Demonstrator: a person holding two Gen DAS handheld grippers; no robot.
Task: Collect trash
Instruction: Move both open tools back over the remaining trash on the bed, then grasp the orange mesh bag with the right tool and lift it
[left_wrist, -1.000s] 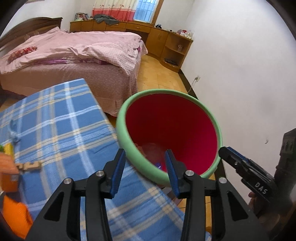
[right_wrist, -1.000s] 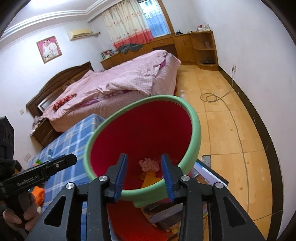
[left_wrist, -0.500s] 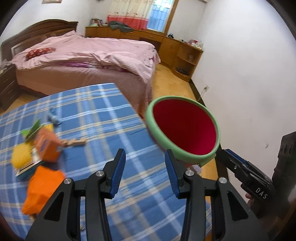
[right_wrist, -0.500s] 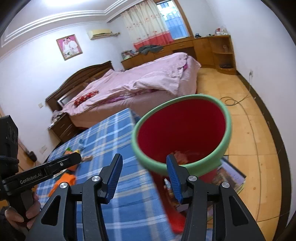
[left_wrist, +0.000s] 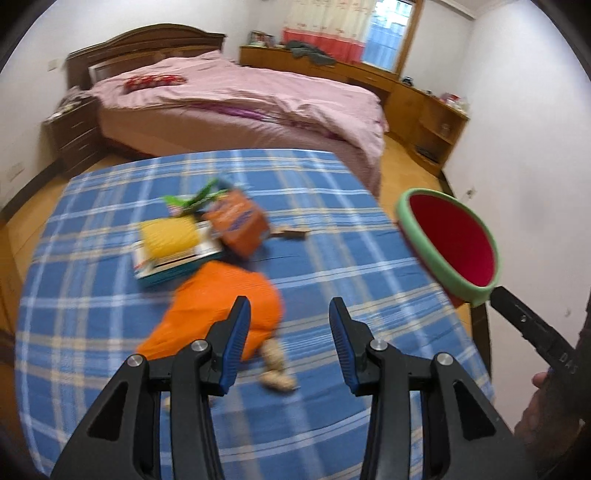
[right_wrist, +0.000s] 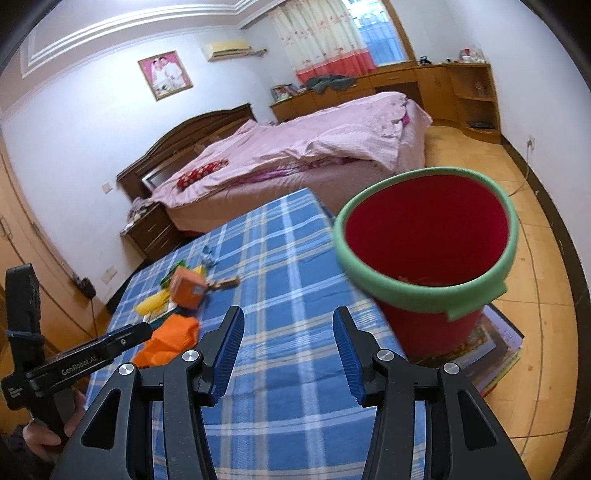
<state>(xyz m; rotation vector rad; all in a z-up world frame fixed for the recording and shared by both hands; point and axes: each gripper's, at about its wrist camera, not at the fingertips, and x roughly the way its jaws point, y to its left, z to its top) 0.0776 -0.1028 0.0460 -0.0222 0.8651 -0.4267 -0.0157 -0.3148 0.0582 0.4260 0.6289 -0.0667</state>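
Over the blue plaid table (left_wrist: 332, 229), both tools empty: left gripper (left_wrist: 290, 343) part-way open with nothing between the blue pads, right gripper (right_wrist: 288, 354) likewise parted and bare-handed, hovering off the cloth. Trash only partly gathered, by the look of it. Down in the red bin (right_wrist: 428, 258), rimmed in green foam and parked just off the table's right edge on a stack of books (right_wrist: 495, 347), a few scraps glimpsed at the bottom. Plenty left on the cloth though: crumpled orange bag (left_wrist: 225, 306) right ahead of the left pads, pale wrapper (left_wrist: 275, 369) beside it, orange carton (left_wrist: 238, 225), yellow packet (left_wrist: 170, 236) on a flat box, green scrap (left_wrist: 192, 199), small brown piece (left_wrist: 291, 232). Judged roughly mid-task.

From the left wrist, clutter seen close but smeared with blur, bin interior hidden beyond its red wall. From the right wrist, bin contents, the books beneath, and a small blue-grey item (right_wrist: 208, 256) farther up the table, absent from the other view.
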